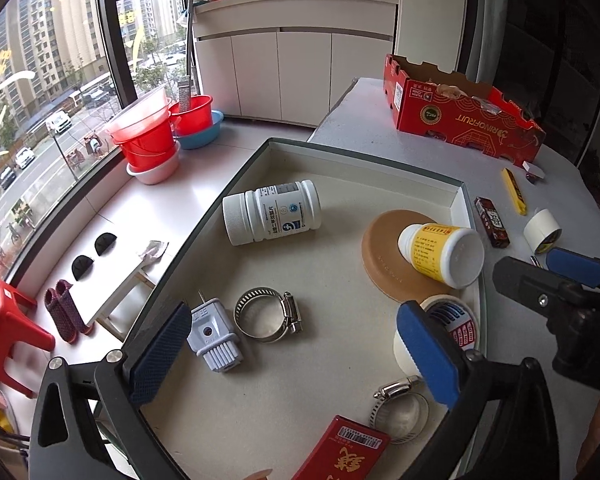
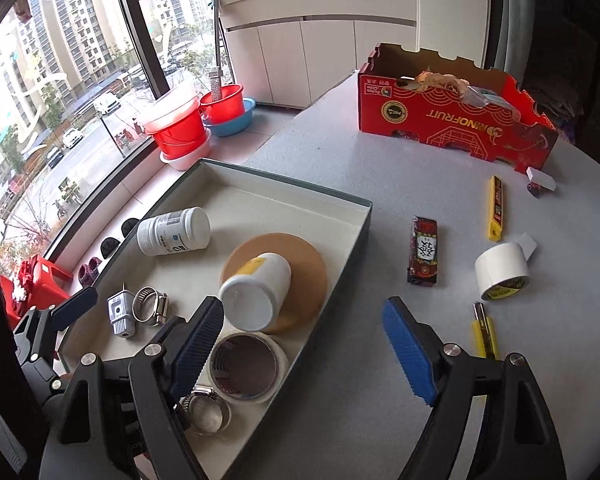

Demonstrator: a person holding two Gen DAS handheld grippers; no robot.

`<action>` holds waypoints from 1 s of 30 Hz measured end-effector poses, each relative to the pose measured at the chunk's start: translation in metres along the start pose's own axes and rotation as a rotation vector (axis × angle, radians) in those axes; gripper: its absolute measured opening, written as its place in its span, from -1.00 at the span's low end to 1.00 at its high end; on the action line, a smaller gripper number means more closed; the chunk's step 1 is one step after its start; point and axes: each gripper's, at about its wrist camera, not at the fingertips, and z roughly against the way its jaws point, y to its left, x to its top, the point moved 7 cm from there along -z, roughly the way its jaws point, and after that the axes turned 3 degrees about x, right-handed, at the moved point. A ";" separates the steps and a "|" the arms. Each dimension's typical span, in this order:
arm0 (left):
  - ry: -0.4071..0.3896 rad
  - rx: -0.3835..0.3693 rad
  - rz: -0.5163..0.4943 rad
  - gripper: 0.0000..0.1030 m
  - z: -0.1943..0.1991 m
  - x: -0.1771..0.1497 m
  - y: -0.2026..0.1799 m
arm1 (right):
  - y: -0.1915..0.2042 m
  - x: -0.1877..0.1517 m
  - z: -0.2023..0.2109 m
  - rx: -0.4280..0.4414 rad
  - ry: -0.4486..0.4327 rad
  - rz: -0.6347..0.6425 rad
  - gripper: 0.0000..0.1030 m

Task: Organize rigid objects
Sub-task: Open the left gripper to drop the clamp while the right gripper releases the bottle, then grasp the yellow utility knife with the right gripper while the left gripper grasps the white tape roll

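Note:
A shallow tray (image 1: 458, 200) (image 2: 362, 224) on the grey table holds a white pill bottle (image 1: 272, 212) (image 2: 174, 231), a yellow-labelled bottle (image 1: 442, 254) (image 2: 256, 290) lying on a cork coaster (image 1: 384, 268) (image 2: 300, 260), a grey plug (image 1: 214, 336) (image 2: 119, 314), hose clamps (image 1: 268, 314) (image 2: 150, 305), a tape roll (image 1: 456, 324) (image 2: 246, 364) and a red box (image 1: 342, 454). My left gripper (image 1: 292, 354) is open and empty over the tray. My right gripper (image 2: 304, 350) is open and empty above the tray's right wall.
On the table right of the tray lie a dark red bar (image 2: 424, 252), a yellow utility knife (image 2: 496, 206), a white tape roll (image 2: 502, 272) and a second yellow knife (image 2: 485, 334). A red cardboard box (image 2: 452, 114) stands at the back.

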 end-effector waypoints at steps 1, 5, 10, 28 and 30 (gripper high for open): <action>-0.001 -0.008 -0.005 0.99 0.003 -0.002 -0.003 | -0.012 -0.007 0.005 -0.015 -0.002 -0.024 0.61; 0.004 -0.070 -0.012 0.99 0.017 -0.008 -0.022 | -0.067 -0.045 0.020 -0.112 0.014 -0.109 0.61; 0.011 -0.167 -0.036 0.99 0.039 -0.011 -0.059 | -0.124 -0.083 0.022 -0.198 0.063 -0.209 0.61; 0.046 -0.174 -0.097 0.99 0.055 -0.003 -0.114 | -0.120 -0.057 -0.009 -0.195 0.071 -0.028 0.08; 0.049 -0.178 -0.100 0.99 0.054 0.002 -0.123 | -0.123 -0.060 -0.004 -0.187 0.070 -0.008 -0.63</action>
